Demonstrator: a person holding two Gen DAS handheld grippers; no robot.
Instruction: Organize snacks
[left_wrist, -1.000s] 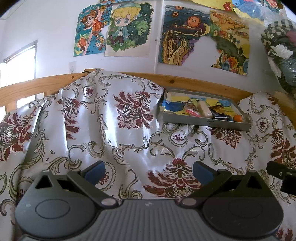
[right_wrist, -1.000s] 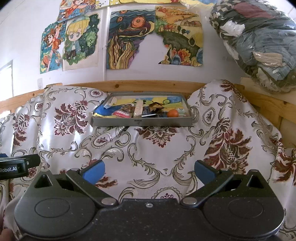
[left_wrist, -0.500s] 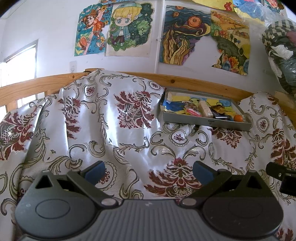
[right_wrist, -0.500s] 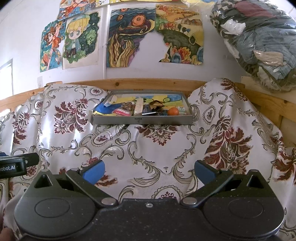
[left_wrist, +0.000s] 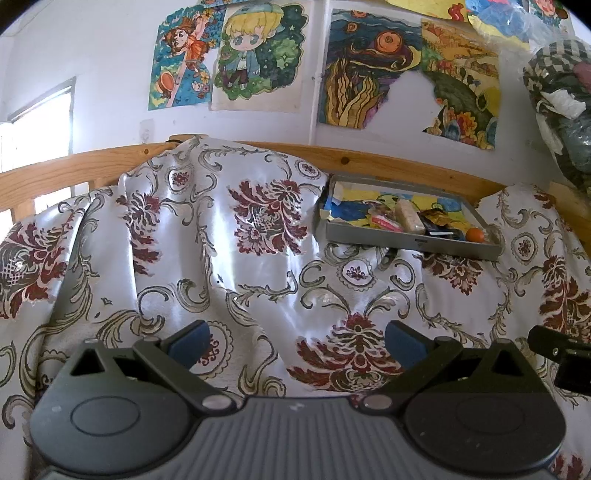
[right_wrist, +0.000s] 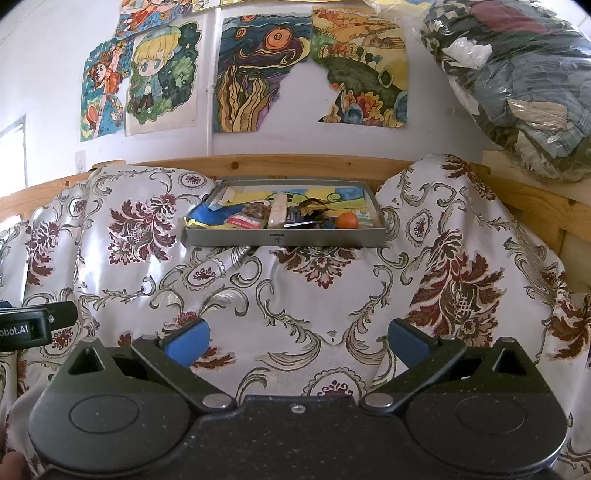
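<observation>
Against the wooden rail sits the tray (right_wrist: 284, 236), grey and shallow, on the floral cloth (right_wrist: 295, 295). Snacks (right_wrist: 273, 216) are piled along its near wall: a pale bar (right_wrist: 277, 213), a red-and-white packet (right_wrist: 245, 221) left of it, dark wrappers (right_wrist: 314, 210) right of it, an orange ball (right_wrist: 347, 220) further right. All lie inside the tray, none on the cloth around it.

Both claws are wide and empty. Right gripper (right_wrist: 295, 341) faces the tray square-on, well short of it; left gripper (left_wrist: 295, 339) sits left of the tray and equally far back.

Scene fits either snacks dumped and awaiting sorting, or already gathered into the tray. If picking: come in over the near wall, take the outermost item, and keep the fingers off the wall so the tray doesn't slide on the slack cloth.

Hard to read: packet labels too small; what's under the pile is hidden; yellow-blue paper (right_wrist: 321, 194) lining the tray could be wrappers or a drawing. Tray's far-left corner is partly covered by a cloth fold in the left view.
</observation>
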